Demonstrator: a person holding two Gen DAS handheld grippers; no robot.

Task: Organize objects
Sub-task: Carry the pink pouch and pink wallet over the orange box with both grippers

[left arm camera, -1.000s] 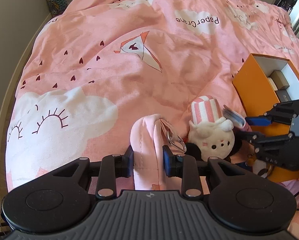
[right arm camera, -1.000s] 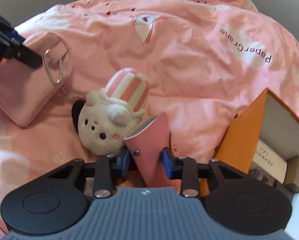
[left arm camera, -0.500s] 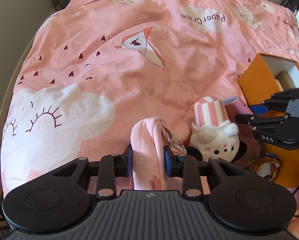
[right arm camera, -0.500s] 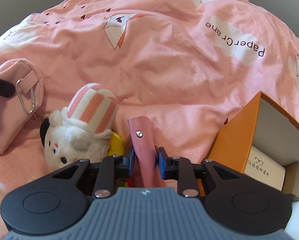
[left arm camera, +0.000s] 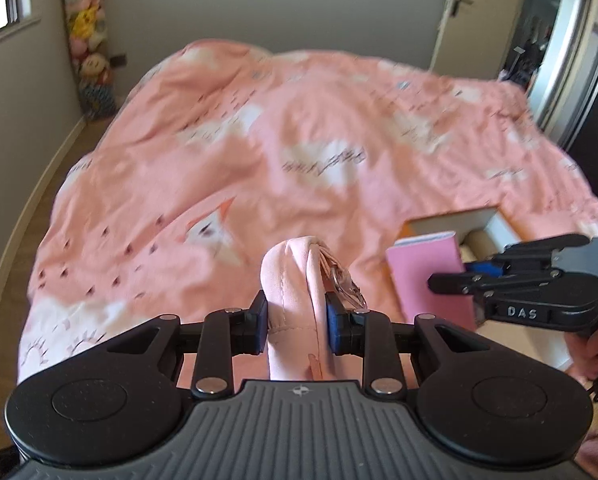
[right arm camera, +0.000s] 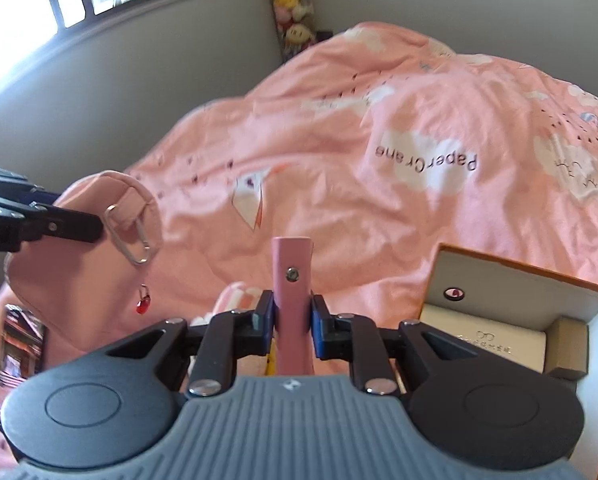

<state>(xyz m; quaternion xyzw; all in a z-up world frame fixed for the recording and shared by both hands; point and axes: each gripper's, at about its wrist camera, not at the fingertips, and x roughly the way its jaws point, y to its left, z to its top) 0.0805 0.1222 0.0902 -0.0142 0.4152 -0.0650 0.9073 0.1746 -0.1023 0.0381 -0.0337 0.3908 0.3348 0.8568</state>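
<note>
Rose up and away from the pink cloud-print bed cover since a second ago, on both sides, with far more of the room walls in sight.

Squeezed the soft pink cloth pouch in the left gripper, pads pressed into both its sides, up in the air over the cover. Hung a silver metal clip from the pouch's loop, and a tiny red charm under that.

Pinched the flat pink leather-look case in the right gripper, jaws narrow and closing tighter on it, with a small silver snap facing the camera. Held that case up on its edge, near the open orange cardboard box, not inside it.

Kept two things in the white inside of the box: a flat cream box with a little drawing of glasses and print too small to read, and a small tan box tucked in beside it on the right. Carried a round dark red sticker on the inner back wall.

Peeked out low behind the right gripper: a white plush toy with a pink striped hat, mostly hidden.

Read "PaperCrane" upside down on a white cloud of the cover, and "DAS" in white letters on the side of the right gripper in the left view.
</note>
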